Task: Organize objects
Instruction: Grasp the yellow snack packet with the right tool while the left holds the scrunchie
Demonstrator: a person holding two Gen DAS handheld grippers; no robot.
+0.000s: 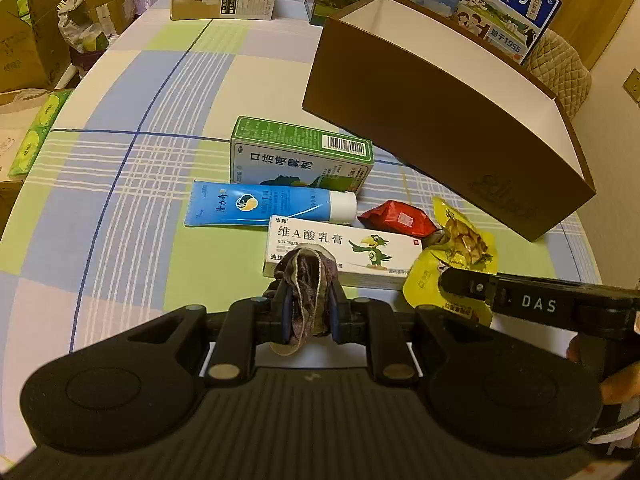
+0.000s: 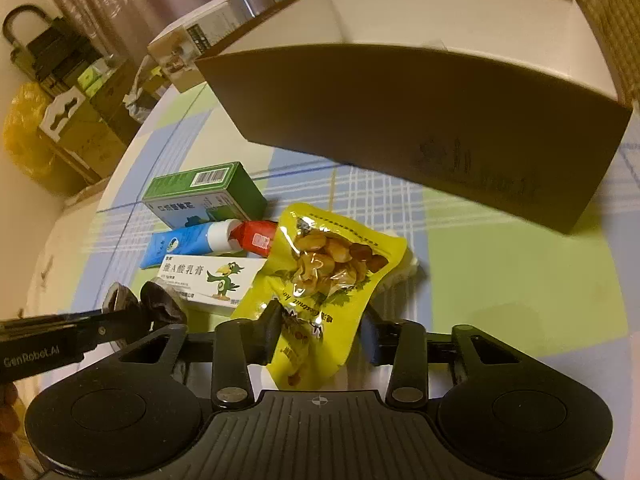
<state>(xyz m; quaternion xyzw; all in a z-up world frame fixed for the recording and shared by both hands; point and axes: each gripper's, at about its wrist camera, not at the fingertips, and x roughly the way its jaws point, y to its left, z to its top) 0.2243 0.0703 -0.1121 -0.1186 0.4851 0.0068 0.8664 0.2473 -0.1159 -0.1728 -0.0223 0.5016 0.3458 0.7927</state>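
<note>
The left wrist view was the only one where the left tongs (image 1: 309, 312) could be seen properly: they were pressed in on a small wad of dark purplish fabric (image 1: 306, 280), held just above the near edge of the white ointment box (image 1: 344, 252) with the green parrot on it. The same view also gave a clean look at the blue tube (image 1: 268, 204), laid flat between that white box and the green spray box (image 1: 300, 158), and at the red packet (image 1: 396, 220) just past the tube's white cap. The right wrist view was where the right tongs (image 2: 320, 340) showed up, clamped on the bottom end of a yellow chestnut snack pouch (image 2: 332, 264), its clear window full of brown nuts; the pouch was draped partly over the white ointment box's (image 2: 208, 280) end, low over the checked surface (image 2: 500, 280). As for containers, the big brown box (image 2: 400, 120) was sat open-topped behind everything, and from the right side its white inside (image 2: 440, 12) looked bare as far as could be seen, though the floor of it was hidden by the front wall. Milk cartons (image 1: 500, 4) were only picked up behind it in the left view.
</note>
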